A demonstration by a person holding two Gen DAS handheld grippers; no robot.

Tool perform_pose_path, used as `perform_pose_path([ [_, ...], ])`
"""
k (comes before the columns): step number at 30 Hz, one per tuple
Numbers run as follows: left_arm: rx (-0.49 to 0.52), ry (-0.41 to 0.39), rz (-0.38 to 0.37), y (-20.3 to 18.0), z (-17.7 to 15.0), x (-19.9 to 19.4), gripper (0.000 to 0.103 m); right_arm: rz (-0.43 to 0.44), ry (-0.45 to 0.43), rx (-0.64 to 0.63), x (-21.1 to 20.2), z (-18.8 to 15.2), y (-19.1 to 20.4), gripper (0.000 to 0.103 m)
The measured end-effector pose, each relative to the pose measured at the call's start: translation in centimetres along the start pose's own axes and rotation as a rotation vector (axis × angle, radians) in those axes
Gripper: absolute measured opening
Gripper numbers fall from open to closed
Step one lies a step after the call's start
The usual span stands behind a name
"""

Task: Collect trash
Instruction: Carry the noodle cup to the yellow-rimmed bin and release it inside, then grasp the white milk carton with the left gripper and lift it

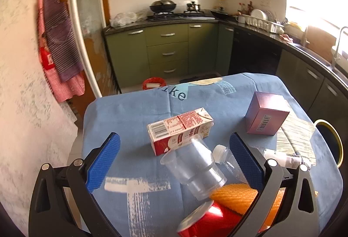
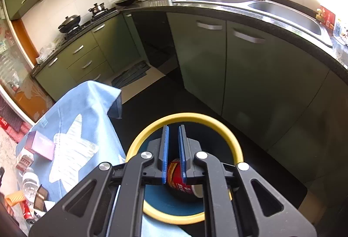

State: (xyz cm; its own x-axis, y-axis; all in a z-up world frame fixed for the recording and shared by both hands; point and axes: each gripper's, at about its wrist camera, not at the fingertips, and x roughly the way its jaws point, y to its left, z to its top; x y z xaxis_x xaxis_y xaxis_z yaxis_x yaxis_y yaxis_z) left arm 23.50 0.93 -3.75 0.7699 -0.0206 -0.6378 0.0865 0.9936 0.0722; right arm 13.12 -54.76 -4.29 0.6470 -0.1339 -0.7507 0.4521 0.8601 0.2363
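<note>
A red-and-white carton [image 1: 180, 130] lies on its side beside stacked clear cups [image 1: 193, 168]; a red can [image 1: 206, 221] lies nearest; another red can [image 2: 180, 178] sits in the yellow-rimmed bin [image 2: 217, 126].

My left claw's right finger [image 1: 245, 160] covers most of the clear bottle [image 1: 224, 156]. The red can [image 1: 206, 221] runs off the bottom edge. On the right side, my pads [image 2: 165, 154] hide part of the red cup [image 2: 180, 180] inside the yellow-rimmed bin [image 2: 184, 116]; its print is unreadable.
</note>
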Motion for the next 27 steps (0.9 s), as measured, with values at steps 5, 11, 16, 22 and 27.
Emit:
perform_pose_path([
  [5, 0.129, 0.030, -0.104, 0.0, 1.8, 2.8, 0.099, 0.032, 0.022, -0.014, 0.2, -1.0, 0.9, 0.009],
  [11, 0.293, 0.093, -0.215, -0.3, 2.6, 7.2, 0.099, 0.044, 0.046, -0.044, 0.7, -1.6, 2.4, 0.009],
  [16, 0.344, 0.130, -0.269, 0.1, 3.7, 10.6, 0.099, 0.052, 0.055, -0.061, 1.1, -1.5, 3.6, 0.009],
  [22, 0.408, 0.218, -0.334, 0.3, 3.8, 14.5, 0.083, 0.060, 0.062, -0.083, 1.4, -1.4, 4.8, 0.009],
  [27, 0.420, 0.282, -0.391, 0.1, 3.2, 16.1, 0.064, 0.064, 0.071, -0.091, 1.7, -1.4, 5.2, 0.009],
])
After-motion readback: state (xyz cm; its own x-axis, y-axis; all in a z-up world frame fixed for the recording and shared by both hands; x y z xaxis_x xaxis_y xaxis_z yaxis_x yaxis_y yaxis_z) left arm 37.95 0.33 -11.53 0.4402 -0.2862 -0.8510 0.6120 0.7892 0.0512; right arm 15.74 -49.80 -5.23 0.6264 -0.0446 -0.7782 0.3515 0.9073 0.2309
